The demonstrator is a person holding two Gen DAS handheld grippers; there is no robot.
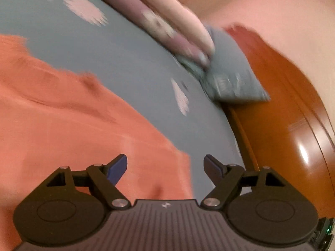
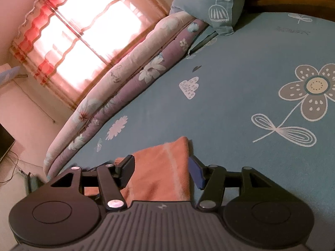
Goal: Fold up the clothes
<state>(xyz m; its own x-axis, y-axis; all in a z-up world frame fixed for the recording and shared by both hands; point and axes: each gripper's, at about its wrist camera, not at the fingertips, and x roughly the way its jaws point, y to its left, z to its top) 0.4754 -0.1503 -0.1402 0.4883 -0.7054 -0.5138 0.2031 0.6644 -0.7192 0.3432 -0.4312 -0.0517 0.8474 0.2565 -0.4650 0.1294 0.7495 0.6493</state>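
1. Across both wrist views, a teal bedsheet [image 2: 240,108] printed with white flowers covers the bed and fills most of the scene.
2. Along the sheet's far edge lies a long rolled quilt [image 2: 117,96], lilac and cream with a floral print; a teal pillow [image 2: 211,4] rests at its end, by the wooden headboard [image 1: 293,113].
3. Behind the quilt, a bright window with a red-and-white curtain [image 2: 69,31] shows in the right wrist view.
4. Spread on the sheet, the orange garment [image 1: 69,129] takes up the lower left of the blurred left wrist view; in the right wrist view one folded end of it reaches forward between the fingers.
5. Over the garment's edge, the left claw [image 1: 165,168] hangs with its jaws apart, gripping nothing.
6. Astride that orange end, the right claw [image 2: 162,172] has its jaws spread wide, one finger to either side of the cloth, not clamped.
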